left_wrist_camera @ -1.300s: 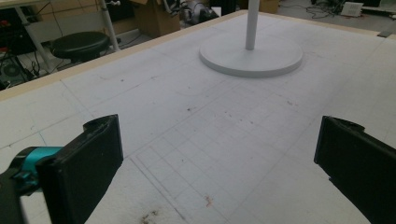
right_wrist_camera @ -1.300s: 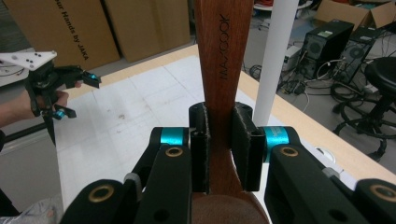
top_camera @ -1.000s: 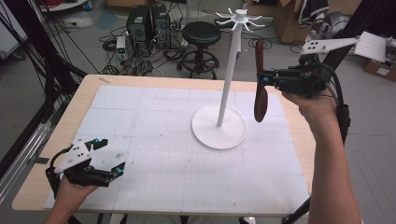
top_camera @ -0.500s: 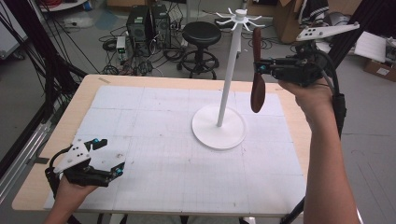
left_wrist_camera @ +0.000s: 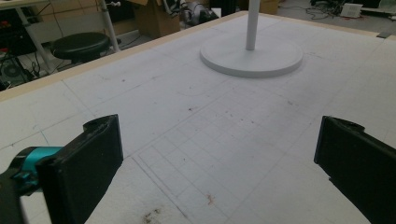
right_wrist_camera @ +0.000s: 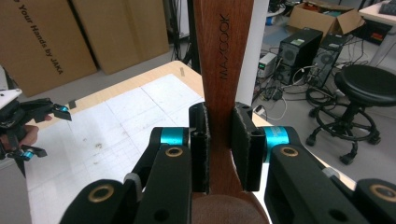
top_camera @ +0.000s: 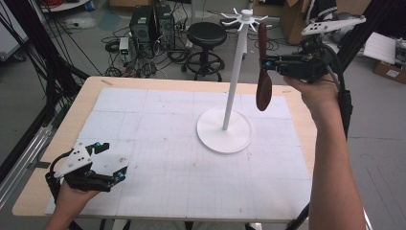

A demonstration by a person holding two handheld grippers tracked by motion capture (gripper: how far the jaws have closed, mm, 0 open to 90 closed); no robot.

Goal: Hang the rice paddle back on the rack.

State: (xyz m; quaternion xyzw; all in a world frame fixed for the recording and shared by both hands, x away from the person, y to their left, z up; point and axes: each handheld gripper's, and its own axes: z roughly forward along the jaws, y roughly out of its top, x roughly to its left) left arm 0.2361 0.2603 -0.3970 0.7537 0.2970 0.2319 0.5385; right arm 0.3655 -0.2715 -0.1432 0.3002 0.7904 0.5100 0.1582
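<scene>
R gripper (top_camera: 266,63) pinches spoon (top_camera: 263,86) by its handle, bowl hanging below jaws. It's risen since 1 s ago, handle tip now just beside rack (top_camera: 244,18) hooks, so hanging looks next. L gripper (top_camera: 117,168) spread, idle, well apart.

Brown wooden spoon (top_camera: 263,81), white stand (top_camera: 225,129), white gridded mat (top_camera: 158,120)

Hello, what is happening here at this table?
A person works with a claw in each hand. The right claw is shut on a wooden spoon, holding it upright, bowl down, beside the top of the white hook stand; the spoon is not yet hung. The left claw is open, holds nothing and sits low at the table's near left corner.
</scene>
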